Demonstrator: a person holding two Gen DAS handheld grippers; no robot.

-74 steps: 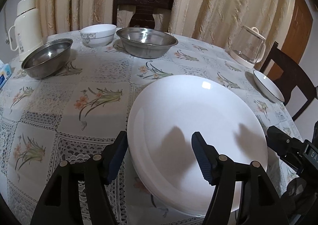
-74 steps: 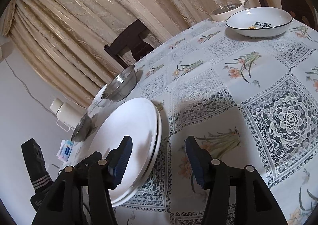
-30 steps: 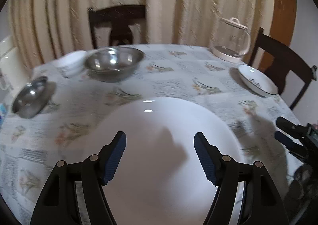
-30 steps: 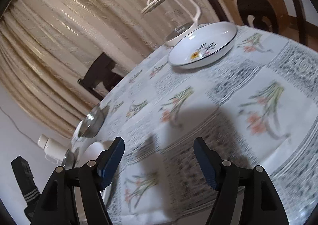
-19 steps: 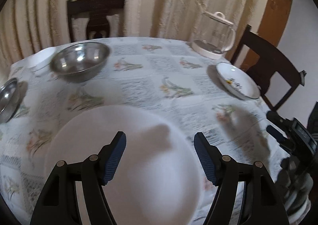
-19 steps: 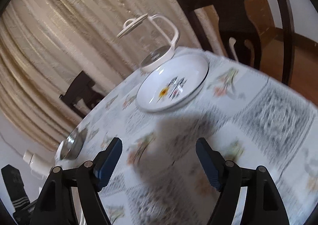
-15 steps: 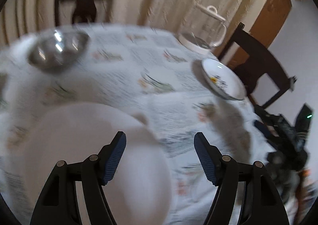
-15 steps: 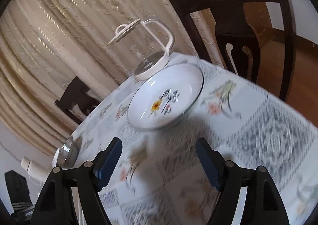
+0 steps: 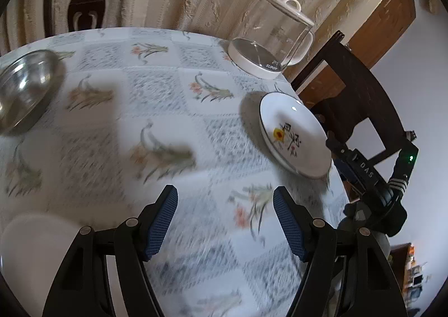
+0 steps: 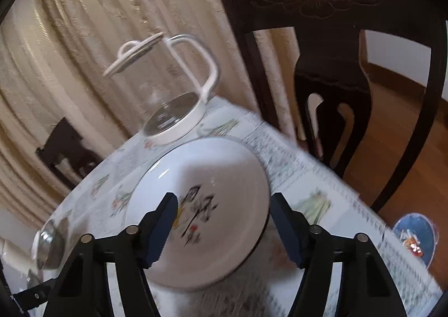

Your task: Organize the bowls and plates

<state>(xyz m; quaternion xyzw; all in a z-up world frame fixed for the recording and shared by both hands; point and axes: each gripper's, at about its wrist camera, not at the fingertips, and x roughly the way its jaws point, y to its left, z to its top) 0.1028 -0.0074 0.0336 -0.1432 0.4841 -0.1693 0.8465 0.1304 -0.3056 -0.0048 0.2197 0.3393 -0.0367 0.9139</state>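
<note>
Painted plate (image 10: 201, 205) sits near the table's (image 9: 156, 87) right edge, just in front of the glass kettle (image 10: 168, 98), between my right gripper's (image 10: 221, 221) wide-open, empty jaws. Left gripper (image 9: 225, 221) also gapes empty over bare cloth. Risk as I judge it: a shallow bite on the slick rim could slide the plate toward the edge or into the kettle.

Right hand-held gripper (image 10: 221, 221) swung from white plates (image 9: 33, 235) to painted bowl (image 10: 207, 205); left followed.
</note>
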